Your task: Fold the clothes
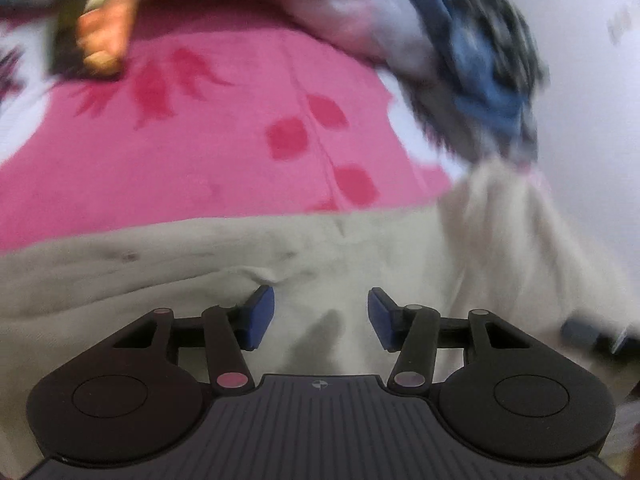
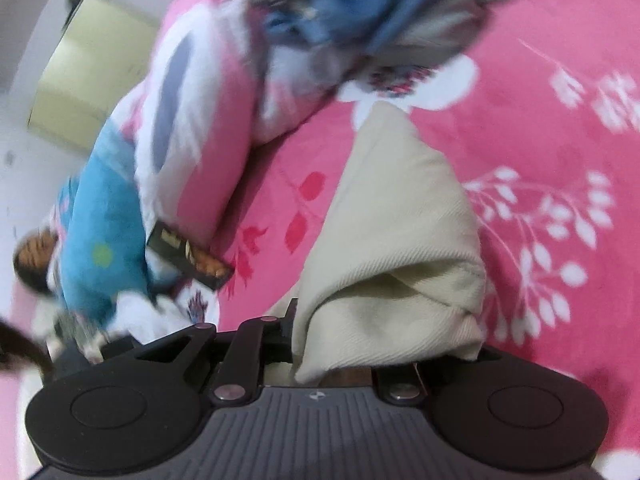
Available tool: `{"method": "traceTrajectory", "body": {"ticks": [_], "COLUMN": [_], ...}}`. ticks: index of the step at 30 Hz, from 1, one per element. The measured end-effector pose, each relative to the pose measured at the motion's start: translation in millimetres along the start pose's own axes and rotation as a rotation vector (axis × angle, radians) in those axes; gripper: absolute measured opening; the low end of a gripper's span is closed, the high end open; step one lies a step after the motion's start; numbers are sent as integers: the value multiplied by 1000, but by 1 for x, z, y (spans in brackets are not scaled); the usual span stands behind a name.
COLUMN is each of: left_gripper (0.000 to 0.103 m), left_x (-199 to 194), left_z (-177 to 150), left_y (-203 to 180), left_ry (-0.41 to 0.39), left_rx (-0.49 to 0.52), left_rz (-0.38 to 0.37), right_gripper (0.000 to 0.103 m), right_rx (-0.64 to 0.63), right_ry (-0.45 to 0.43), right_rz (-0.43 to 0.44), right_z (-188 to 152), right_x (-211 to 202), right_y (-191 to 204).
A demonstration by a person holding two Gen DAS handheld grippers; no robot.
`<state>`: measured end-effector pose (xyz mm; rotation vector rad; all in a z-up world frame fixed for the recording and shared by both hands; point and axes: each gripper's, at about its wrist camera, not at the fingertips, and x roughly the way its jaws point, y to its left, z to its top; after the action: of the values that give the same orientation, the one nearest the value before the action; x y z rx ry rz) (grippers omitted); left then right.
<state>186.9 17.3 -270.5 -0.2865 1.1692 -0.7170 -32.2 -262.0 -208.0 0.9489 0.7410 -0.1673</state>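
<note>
A cream ribbed garment (image 1: 320, 260) lies spread on the pink bed cover, right under my left gripper (image 1: 320, 316). Its blue pads (image 1: 260, 316) stand apart above the cloth with nothing between them, so it is open. In the right wrist view the same cream garment (image 2: 400, 220) rises in a long fold from the bed up to my right gripper (image 2: 352, 328). A bunch of the cloth drapes over the fingers and hides the tips, and the gripper is shut on it.
A pink flowered bed cover (image 2: 540, 120) lies under everything. A heap of blue and grey clothes (image 2: 360, 12) (image 1: 472, 60) sits at the far side. A pink-and-white pillow (image 2: 192, 120), a blue plush blanket (image 2: 100, 232) and a dark box (image 2: 188, 256) lie left; a yellow cabinet (image 2: 88, 68) stands beyond.
</note>
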Motion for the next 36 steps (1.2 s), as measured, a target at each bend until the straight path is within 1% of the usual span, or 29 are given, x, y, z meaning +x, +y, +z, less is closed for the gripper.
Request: {"method": "traceTrajectory", "body": {"ticks": [3,6,9,12,14,16,18,20,23,27,28,30,32,34,36], "left_gripper": [52,52,53,53,54,54,54,54,54,55,55,57,59,59,60], "left_x": [-33,-70,-108,-137,-153,-160,-165,-169,-169,-163,-162,-160,-158,-157,-155], "left_z": [3,-6,-29,-59,-79,-92,-103,-111,-111,-105,-103,-98,-93,-87,-79], "left_y": [26,48,70,96,113,128,140,151,159,167,169,171,172,170,163], "left_ry": [-60,-98,-113,-129,-144,-149,-165,-184,-204,-207,-203,-199,-191,-177,-154], "left_rx": [-169,-262,-346,-474,-545,-602,-664,-716,-744,-761,-765,-764,-757,-729,-679], "left_rz": [-32,-28,-18,-13,16,55,52,38,9,-32,-40,-53,-80,-92,-74], "right_gripper": [17,17,17,17,17,17,17,17,17,19,22,33,56,69,70], "right_rx": [-113,-237,-386,-541,-626,-678,-721,-778,-924,-1132,-1190,-1316,-1428,-1483,-1462], "right_ry": [19,42,61,81,110,158,209,241,258,281,297,334,346,355,351], "right_rz": [3,16,34,59,79,83,71,70,62,16,6,-10,6,42,58], "right_z": [-3,-11,-24,-46,-64,-81,-97,-110,-131,-164,-174,-196,-216,-229,-229], "right_x": [-1,1,7,16,23,33,45,52,55,68,73,81,81,76,68], "right_y": [27,57,92,124,139,147,150,154,168,174,174,175,178,179,180]}}
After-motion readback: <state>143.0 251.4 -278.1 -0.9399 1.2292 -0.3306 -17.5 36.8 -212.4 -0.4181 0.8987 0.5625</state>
